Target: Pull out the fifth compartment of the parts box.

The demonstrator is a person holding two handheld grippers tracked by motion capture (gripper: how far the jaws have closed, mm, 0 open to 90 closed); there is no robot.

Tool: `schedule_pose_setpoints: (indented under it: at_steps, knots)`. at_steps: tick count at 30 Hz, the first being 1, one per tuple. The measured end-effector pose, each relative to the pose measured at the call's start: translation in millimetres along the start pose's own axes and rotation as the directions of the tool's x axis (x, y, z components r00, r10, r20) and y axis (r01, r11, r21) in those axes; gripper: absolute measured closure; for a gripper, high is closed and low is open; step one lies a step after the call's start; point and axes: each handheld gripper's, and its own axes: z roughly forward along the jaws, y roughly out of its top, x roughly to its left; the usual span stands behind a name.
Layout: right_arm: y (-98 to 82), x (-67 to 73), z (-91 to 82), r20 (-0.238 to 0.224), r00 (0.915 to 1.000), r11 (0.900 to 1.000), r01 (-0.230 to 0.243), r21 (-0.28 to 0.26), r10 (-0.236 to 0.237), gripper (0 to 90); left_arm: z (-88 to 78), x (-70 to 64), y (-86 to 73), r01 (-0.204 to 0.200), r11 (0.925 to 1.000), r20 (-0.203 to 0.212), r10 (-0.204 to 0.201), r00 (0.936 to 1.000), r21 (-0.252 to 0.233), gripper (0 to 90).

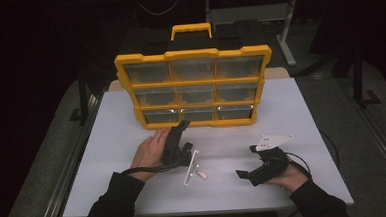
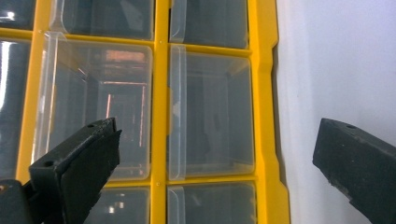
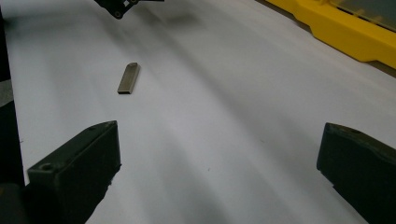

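A yellow organizer (image 1: 193, 54) with clear drawers stands upright at the back of the white table (image 1: 291, 108). My left gripper (image 1: 181, 128) is held close to its bottom row, tilted on its side. In the left gripper view that gripper (image 2: 217, 154) is open, with a clear drawer (image 2: 210, 112) and the yellow frame (image 2: 264, 93) between the jaws. A small grey metal bar (image 1: 201, 174) lies flat on the table. My right gripper (image 1: 245, 166) points left toward it, a short way off. The right gripper (image 3: 219, 154) stands open and empty, with the bar (image 3: 128, 78) ahead on the left.
The organizer has a yellow carry handle (image 1: 191, 30) on top, and its foot (image 3: 345, 32) shows in the right gripper view. Bare white table lies between the two hands and along the front edge. Dark floor and table legs (image 1: 287, 28) lie behind.
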Motion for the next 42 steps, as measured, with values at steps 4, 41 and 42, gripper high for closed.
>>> schedule_pose_setpoints:
  at_steps: [4, 41, 42]
  knots:
    - [0.0, 0.0, 0.0, 0.000, 1.0000, 1.000, -0.002, 0.000, 0.002, 0.0, -0.1, 2.2, 0.8, -0.007, 1.0000, -0.006, 0.007, 1.0000, 0.005, 0.5]
    - [0.3, 0.1, -0.3, 0.000, 1.0000, 1.000, -0.002, -0.004, 0.002, 0.0, 9.3, 23.5, 10.8, -0.043, 0.9990, -0.072, 0.044, 0.9964, 0.014, 6.7]
    - [0.3, 0.1, -0.4, 0.000, 1.0000, 1.000, -0.002, -0.004, 0.002, 0.0, 9.7, 24.0, 10.9, -0.046, 0.9988, -0.075, 0.047, 0.9961, 0.015, 6.7]
